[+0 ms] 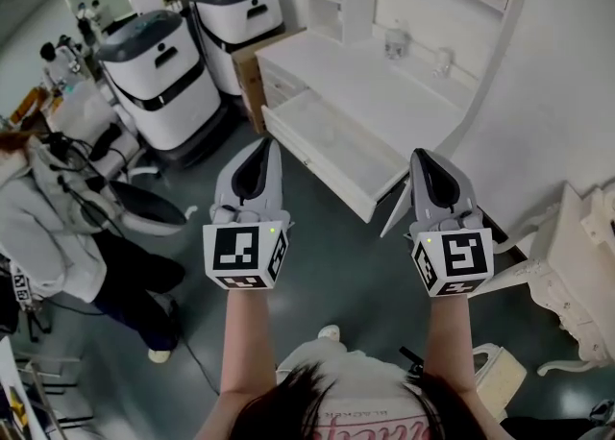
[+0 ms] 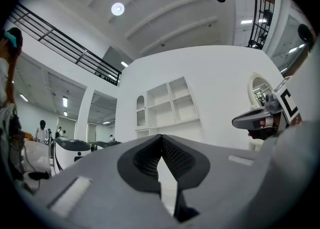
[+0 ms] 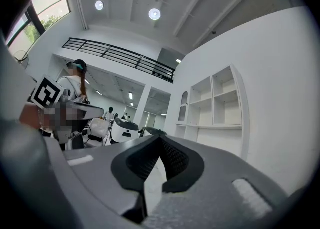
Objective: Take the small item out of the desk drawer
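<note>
grey left gripper (image 1: 268,143) and right gripper (image 1: 419,156) are hovering short of the white drawer (image 1: 322,171) hanging open at the white table's (image 1: 384,92) front edge, fingers pressed together, empty; small item not showing; next step probably calling for spreading fingers, reaching in.

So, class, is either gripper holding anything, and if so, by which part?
Nothing is held. The left gripper and the right gripper both have their jaws closed together with nothing between them, in the air in front of the open drawer.

Drawer (image 1: 336,140) interior, frame ctr: washed white, contents can't tell. Two objs (image 1: 395,41) on desk (image 1: 351,83), upper ctr: too small to ID.
</note>
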Action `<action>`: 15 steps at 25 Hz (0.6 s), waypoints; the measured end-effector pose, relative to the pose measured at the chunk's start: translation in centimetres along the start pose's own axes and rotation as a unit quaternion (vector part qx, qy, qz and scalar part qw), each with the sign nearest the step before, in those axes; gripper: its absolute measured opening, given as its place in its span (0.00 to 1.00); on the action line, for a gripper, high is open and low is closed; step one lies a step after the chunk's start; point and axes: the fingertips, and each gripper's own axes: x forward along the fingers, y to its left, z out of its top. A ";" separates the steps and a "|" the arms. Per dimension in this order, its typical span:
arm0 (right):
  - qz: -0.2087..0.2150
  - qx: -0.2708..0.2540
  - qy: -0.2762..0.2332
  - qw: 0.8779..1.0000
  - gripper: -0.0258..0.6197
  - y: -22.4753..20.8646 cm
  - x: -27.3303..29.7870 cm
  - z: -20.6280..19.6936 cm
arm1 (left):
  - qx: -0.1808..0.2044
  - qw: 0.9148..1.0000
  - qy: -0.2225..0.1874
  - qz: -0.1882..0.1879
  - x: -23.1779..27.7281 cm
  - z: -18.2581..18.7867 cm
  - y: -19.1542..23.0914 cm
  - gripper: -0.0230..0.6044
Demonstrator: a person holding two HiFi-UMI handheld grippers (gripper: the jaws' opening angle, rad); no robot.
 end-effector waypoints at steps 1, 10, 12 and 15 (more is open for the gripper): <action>0.000 0.000 0.000 1.000 0.04 0.1 0.6 -0.1 | 0.000 1.000 0.000 -0.002 0.4 -0.2 0.4 0.05; 0.005 -0.003 0.018 1.000 0.04 0.9 3.8 -1.5 | -0.013 1.000 0.013 -0.004 2.5 -2.3 2.5 0.05; 0.005 0.001 0.022 1.000 0.04 0.6 4.2 -2.0 | -0.015 1.000 0.015 -0.002 2.8 -2.7 2.7 0.05; 0.007 0.003 0.024 1.000 0.04 0.2 5.0 -2.5 | -0.016 1.000 0.018 -0.001 3.5 -3.3 2.9 0.05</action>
